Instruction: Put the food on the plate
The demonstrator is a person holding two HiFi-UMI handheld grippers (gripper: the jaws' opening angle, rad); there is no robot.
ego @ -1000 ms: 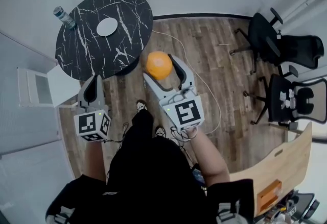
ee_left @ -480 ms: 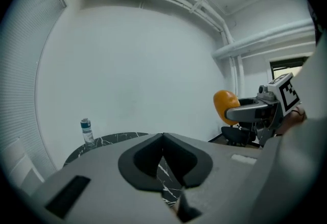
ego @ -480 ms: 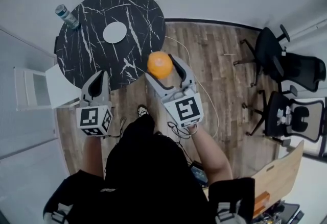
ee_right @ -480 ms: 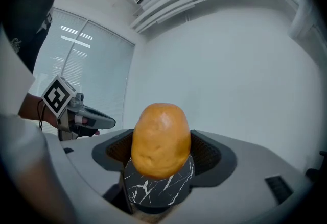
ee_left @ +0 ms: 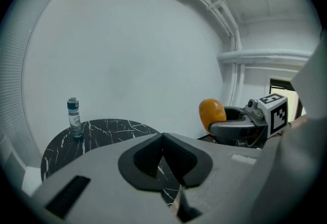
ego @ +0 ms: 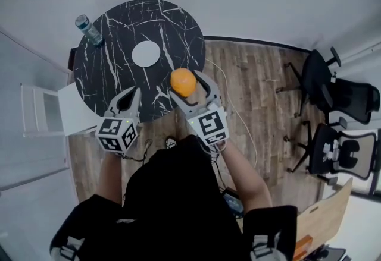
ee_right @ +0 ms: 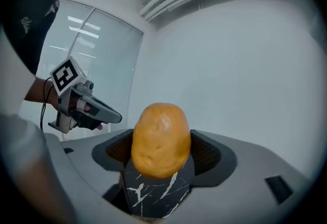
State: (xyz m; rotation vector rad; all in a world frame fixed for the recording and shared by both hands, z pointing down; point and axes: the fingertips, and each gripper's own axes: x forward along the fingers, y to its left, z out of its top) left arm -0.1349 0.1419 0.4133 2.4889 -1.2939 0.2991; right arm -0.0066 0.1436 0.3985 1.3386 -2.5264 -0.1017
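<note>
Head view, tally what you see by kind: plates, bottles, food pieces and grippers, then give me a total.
plate: 1
water bottle: 1
orange food piece: 1, held in the right gripper's jaws
grippers: 2, the left gripper and the right gripper
Total: 5

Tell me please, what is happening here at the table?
A person stands at a round black marble table, with a gripper in each hand. The right gripper is shut on a round orange piece of food, held above the table's near edge. The left gripper is shut and empty. The white plate on the table is bare, so the food is not yet on it.
</note>
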